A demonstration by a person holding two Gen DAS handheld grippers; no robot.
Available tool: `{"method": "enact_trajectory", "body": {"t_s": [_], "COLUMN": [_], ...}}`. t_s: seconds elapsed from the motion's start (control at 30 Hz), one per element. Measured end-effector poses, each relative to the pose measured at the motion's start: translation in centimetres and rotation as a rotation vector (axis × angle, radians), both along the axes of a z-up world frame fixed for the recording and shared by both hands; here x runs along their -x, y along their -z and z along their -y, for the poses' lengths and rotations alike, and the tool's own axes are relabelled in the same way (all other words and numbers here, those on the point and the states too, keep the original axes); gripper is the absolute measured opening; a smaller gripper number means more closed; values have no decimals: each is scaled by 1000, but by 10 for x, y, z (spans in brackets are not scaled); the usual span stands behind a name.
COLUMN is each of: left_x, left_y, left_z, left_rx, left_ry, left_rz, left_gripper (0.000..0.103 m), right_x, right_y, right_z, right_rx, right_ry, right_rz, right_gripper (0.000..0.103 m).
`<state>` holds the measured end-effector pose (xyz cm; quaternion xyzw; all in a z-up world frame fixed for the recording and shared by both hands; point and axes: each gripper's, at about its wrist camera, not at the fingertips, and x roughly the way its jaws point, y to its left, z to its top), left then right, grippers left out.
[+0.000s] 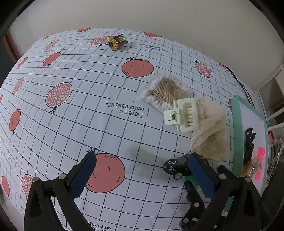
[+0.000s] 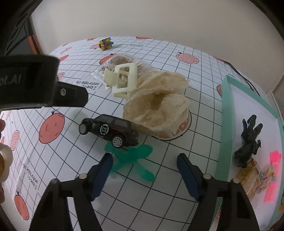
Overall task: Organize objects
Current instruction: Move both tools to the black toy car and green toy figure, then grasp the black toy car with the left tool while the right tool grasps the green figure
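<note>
Right gripper (image 2: 144, 170) wide open, empty; left gripper (image 1: 140, 174) likewise. Just ahead of right pads: flat green tongs (image 2: 131, 160), touching car (image 2: 110, 130). Probably light, stiff, slippery; best pinched across the crossing.

Plain cream wall (image 1: 159, 16) behind table; pomegranate-print grid tablecloth (image 1: 88, 124).

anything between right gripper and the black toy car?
Yes: the green cross-shaped plastic pieces lie between the open right gripper and the black toy car, in the right wrist view.
</note>
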<state>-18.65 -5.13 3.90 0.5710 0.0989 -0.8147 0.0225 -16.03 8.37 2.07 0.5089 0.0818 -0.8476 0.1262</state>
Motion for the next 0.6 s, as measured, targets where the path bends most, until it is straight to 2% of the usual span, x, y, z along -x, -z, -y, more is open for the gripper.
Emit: {"method": "enact_trajectory", "body": {"t_s": [0.13, 0.17, 0.33, 0.6], "left_x": [0, 1, 1, 2], "left_y": [-1, -2, 0, 7], "left_z": [-11, -14, -29, -46], "left_rx": [3, 2, -9, -31], "left_ry": [42, 54, 105, 158], "left_rz": [-7, -8, -8, 5], "left_gripper": [103, 103, 103, 103], "right_x": [-1, 0, -2, -8], "right_y": [-2, -2, -3, -4], "right_z": [-3, -4, -8, -15], "right_rx": [8, 12, 36, 44], "right_ry": [-11, -14, -39, -53], "right_rz": [-9, -10, -14, -9], "right_gripper": [55, 54, 48, 48]}}
